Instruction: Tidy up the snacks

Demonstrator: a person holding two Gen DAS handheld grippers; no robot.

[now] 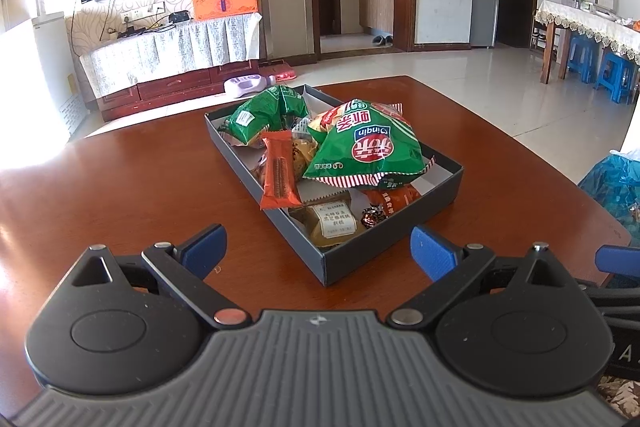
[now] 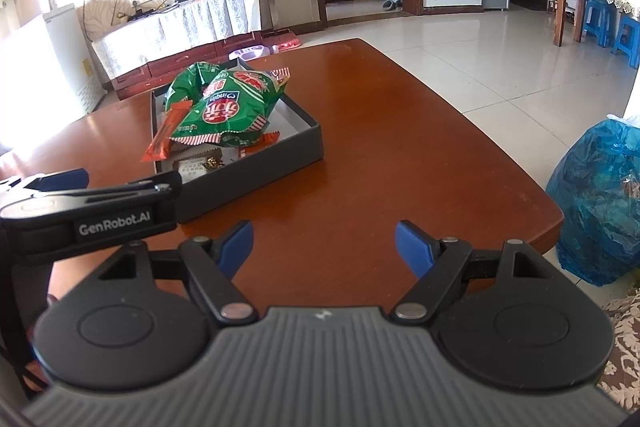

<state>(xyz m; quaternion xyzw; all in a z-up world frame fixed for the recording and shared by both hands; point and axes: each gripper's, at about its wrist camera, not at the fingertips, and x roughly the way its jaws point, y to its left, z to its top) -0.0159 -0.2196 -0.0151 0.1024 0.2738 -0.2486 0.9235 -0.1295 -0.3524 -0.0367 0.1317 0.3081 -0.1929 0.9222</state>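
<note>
A dark shallow box (image 1: 384, 239) (image 2: 304, 143) sits on the brown wooden table (image 1: 120, 195) (image 2: 380, 131), filled with snacks. On top lies a big green chip bag (image 1: 368, 147) (image 2: 224, 107). Behind it is a second green bag (image 1: 264, 111), with an orange wafer bar (image 1: 278, 171) (image 2: 164, 139) leaning over the near rim. A tan packet (image 1: 332, 221) and an orange packet (image 1: 390, 201) lie at the near end. My left gripper (image 1: 318, 251) stands open just short of the box's near corner, holding nothing. My right gripper (image 2: 324, 247) is open over bare table, to the right of the box.
A blue plastic bag (image 2: 596, 199) (image 1: 616, 183) stands off the table's right edge. The left gripper's body (image 2: 88, 211) shows at the left of the right wrist view. Beyond the table are a TV cabinet (image 1: 168, 67), tiled floor and blue stools (image 1: 612, 75).
</note>
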